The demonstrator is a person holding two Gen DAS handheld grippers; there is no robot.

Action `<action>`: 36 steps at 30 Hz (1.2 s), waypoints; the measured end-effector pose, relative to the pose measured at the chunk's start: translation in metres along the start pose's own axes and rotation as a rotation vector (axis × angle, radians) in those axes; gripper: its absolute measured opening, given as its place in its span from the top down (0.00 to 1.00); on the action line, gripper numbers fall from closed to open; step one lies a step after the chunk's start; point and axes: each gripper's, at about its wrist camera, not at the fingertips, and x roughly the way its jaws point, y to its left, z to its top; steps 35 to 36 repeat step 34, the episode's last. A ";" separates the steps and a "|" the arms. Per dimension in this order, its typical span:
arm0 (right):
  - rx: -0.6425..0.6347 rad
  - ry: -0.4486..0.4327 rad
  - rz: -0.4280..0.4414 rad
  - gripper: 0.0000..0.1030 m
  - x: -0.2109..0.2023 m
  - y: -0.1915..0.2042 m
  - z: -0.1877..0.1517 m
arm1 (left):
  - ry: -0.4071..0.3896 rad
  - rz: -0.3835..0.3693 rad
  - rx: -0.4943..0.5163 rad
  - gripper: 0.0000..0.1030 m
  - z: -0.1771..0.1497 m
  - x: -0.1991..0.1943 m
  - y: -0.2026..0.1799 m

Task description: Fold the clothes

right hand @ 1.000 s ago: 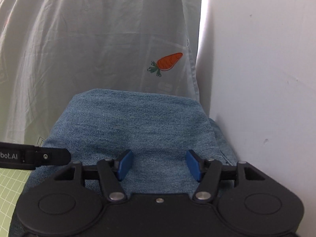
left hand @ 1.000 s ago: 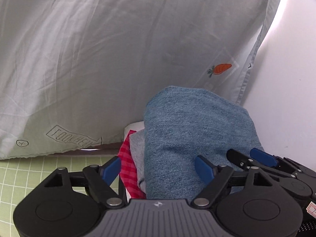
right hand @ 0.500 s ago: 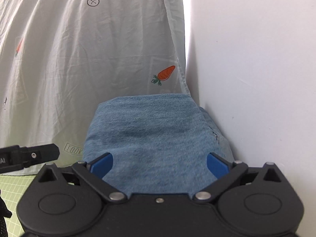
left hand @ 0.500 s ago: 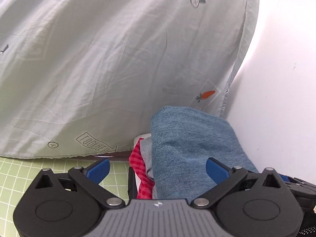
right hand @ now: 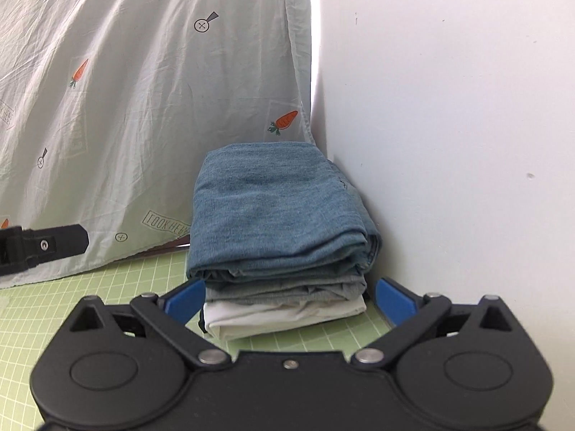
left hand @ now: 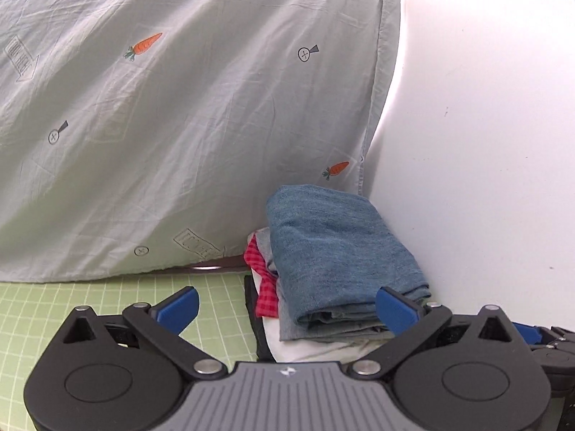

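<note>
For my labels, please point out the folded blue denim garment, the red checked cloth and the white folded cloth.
folded blue denim garment (right hand: 273,208), right wrist view, top face
red checked cloth (left hand: 265,292), left wrist view, hanging edge
white folded cloth (right hand: 284,318), right wrist view, front edge

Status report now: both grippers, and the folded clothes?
Left gripper open, empty. Right gripper open, empty. Denim garment folded atop pile, against wall. Nothing blocking.

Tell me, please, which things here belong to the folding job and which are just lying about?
Job: denim on top of the stack; grey, white and red check pieces beneath; left gripper and right gripper, both open.

Lying about: carrot sheet, green mat, wall.
</note>
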 end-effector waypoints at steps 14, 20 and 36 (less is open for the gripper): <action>0.016 0.049 -0.037 0.00 -0.070 -0.007 -0.054 | 0.093 -0.015 0.051 0.00 -0.067 -0.068 -0.005; 0.002 0.057 -0.030 0.00 -0.085 -0.007 -0.065 | 0.093 -0.001 0.046 0.00 -0.081 -0.089 -0.010; -0.015 0.037 -0.003 0.00 -0.102 -0.008 -0.071 | 0.066 0.012 0.042 0.00 -0.086 -0.108 -0.020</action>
